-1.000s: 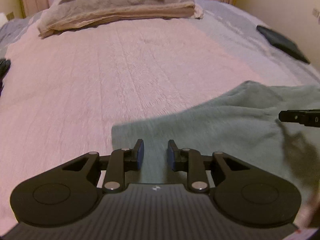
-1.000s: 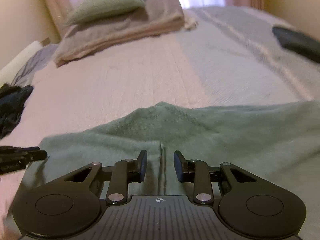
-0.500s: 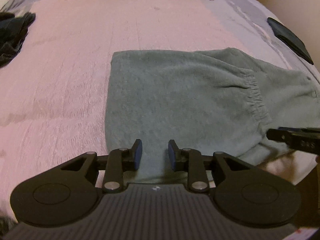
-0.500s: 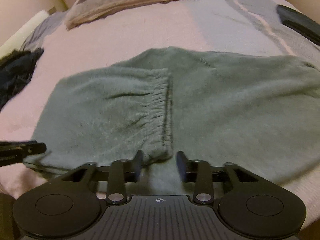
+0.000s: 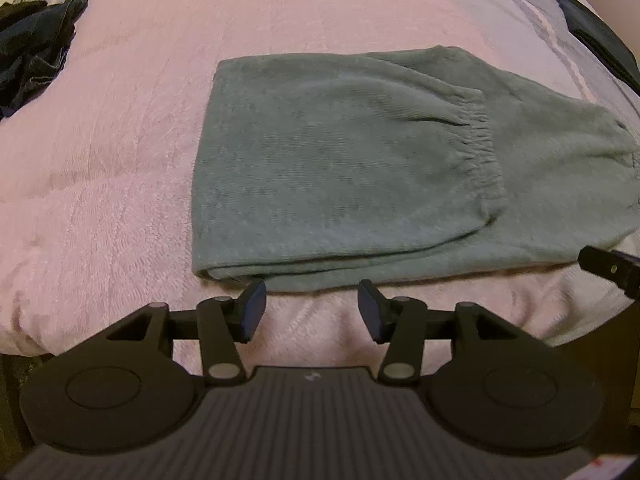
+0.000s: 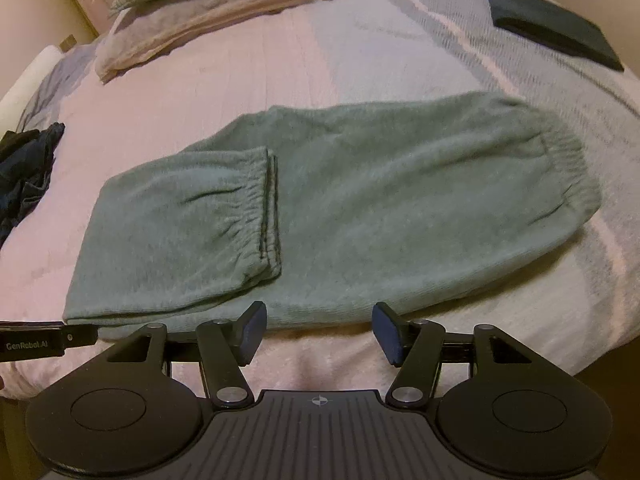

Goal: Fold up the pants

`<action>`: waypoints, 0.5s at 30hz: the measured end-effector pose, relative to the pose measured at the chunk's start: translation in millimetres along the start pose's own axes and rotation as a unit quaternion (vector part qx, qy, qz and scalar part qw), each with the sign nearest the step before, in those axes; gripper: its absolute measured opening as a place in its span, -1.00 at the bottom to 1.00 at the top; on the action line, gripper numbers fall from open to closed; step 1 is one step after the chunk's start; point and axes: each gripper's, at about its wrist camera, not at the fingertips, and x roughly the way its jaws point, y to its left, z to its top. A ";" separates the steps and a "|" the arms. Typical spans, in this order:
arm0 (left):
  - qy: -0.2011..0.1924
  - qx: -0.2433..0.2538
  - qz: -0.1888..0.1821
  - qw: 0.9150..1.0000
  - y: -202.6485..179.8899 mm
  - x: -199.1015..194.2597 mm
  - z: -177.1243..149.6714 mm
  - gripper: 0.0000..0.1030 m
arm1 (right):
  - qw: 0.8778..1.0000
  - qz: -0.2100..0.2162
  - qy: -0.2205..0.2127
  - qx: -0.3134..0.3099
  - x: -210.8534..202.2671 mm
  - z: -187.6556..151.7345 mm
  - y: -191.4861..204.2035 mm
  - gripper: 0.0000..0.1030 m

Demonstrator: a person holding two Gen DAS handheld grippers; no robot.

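Note:
Green fleece pants (image 5: pixel 340 160) (image 6: pixel 360 208) lie flat on the pink bed cover, with the leg end folded over so its elastic cuffs (image 6: pixel 266 208) (image 5: pixel 480 152) rest on the upper part. The elastic waistband (image 6: pixel 568 168) is at the right end. My left gripper (image 5: pixel 311 310) is open, just short of the pants' near edge, holding nothing. My right gripper (image 6: pixel 318 330) is open too, near the front edge of the pants, also with nothing in it. Each gripper's tip shows at the side of the other's view (image 5: pixel 608 266) (image 6: pixel 40 338).
A dark heap of clothing (image 5: pixel 32 48) (image 6: pixel 24 176) lies at the left of the bed. A dark folded item (image 6: pixel 552 32) (image 5: pixel 596 40) sits at the far right. Pillows and a folded blanket (image 6: pixel 208 12) are at the head. The bed's front edge (image 6: pixel 520 356) is right under the grippers.
Both grippers have opened wider and drawn back toward the bed's front edge, off the pants. The folded leg end now lies released on the pants.

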 end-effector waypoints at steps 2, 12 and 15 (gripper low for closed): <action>0.000 0.004 0.001 1.000 -4.5 -2.7 0.0 -0.05 | 1.000 0.001 0.001 -0.001 -3.1 -0.3 -2.2 0.09; 0.006 0.016 0.006 1.000 -22.4 1.1 -4.5 -0.04 | 1.000 -0.009 0.021 0.017 -0.1 -10.8 -24.0 0.09; 0.009 0.020 0.005 1.000 -25.8 3.9 -6.4 -0.03 | 0.999 -0.008 0.026 0.033 0.1 -14.4 -33.5 0.09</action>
